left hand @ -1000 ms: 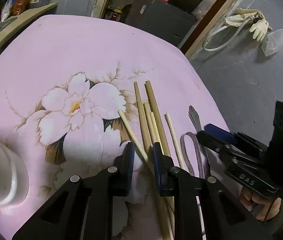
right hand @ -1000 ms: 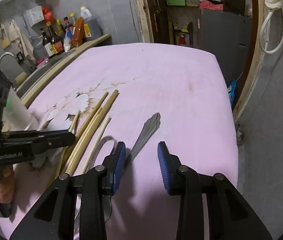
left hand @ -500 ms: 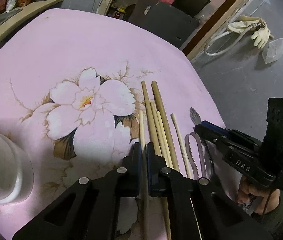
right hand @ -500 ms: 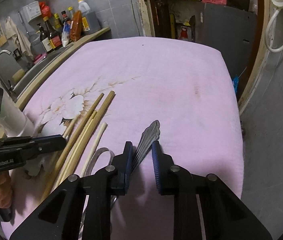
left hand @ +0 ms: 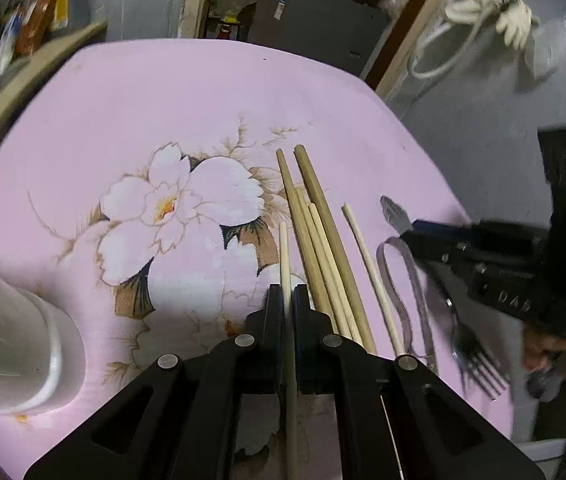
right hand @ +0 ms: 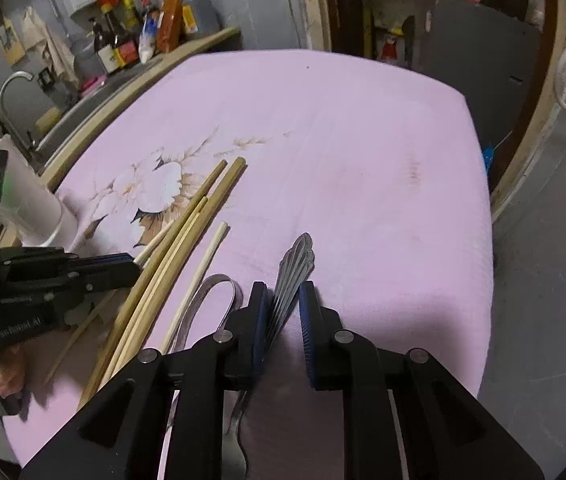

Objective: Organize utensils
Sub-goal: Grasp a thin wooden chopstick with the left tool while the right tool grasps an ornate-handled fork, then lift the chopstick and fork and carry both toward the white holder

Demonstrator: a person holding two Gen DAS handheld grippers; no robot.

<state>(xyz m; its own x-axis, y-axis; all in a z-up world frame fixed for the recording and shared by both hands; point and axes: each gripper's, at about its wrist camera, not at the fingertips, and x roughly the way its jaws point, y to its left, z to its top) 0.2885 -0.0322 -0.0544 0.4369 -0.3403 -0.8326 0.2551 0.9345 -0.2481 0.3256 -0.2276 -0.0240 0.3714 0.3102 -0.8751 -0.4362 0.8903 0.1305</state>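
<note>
A pale chopstick is clamped between the closed fingers of the left claw, beside the other chopsticks lying on the pink-clothed desk. The fork handle is pinched by the right claw, its jaws narrowed around it; its tines are seen just above the cloth.

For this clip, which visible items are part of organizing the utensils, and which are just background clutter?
Job items:
- pale chopstick clamped in the left gripper
- fork with its handle between the right gripper fingers
- loose chopsticks
- metal tongs
- white cup, probably the holder

Lying about:
- sauce bottles
- faucet
- white gloves
</note>
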